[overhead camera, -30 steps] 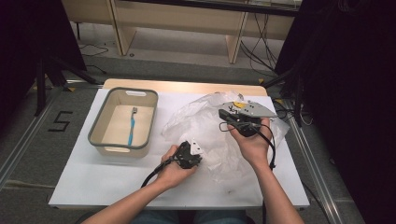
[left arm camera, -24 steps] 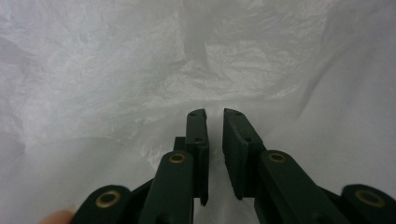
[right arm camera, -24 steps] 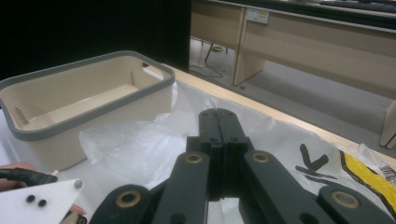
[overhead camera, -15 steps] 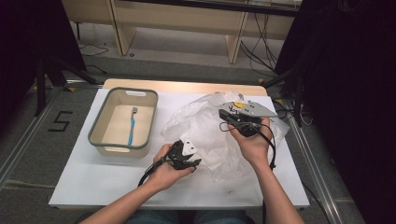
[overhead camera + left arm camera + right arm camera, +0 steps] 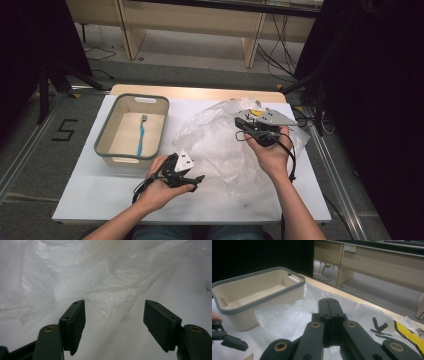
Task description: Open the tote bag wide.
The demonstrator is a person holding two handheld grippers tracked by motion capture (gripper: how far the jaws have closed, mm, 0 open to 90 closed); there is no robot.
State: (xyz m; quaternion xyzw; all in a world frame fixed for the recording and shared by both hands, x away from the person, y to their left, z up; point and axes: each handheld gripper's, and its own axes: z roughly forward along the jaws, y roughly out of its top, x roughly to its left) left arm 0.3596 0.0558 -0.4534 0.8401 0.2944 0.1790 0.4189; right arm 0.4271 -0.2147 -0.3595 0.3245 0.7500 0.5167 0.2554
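Observation:
A crumpled clear plastic bag (image 5: 220,145) with black and yellow print lies on the white table (image 5: 100,200). My left gripper (image 5: 192,173) hovers at the bag's front left edge. Its jaws have just been opening and stand wide apart (image 5: 113,325) with nothing between them; the bag's film (image 5: 105,285) lies just ahead. My right gripper (image 5: 244,124) is held over the bag's far right part, jaws shut flat together (image 5: 329,302). I see no film between them. A beige basket (image 5: 107,142) with a grey rim holds a blue toothbrush (image 5: 141,137).
The basket (image 5: 242,305) stands on the table's left half, close to the bag's left edge. The left gripper (image 5: 229,340) shows low down in the right gripper view. Wooden furniture legs (image 5: 252,47) and cables stand on the floor beyond the table.
My left gripper has opened its jaws and drawn back to the left, a little up and away from the bag. The right hand and gripper have stayed still.

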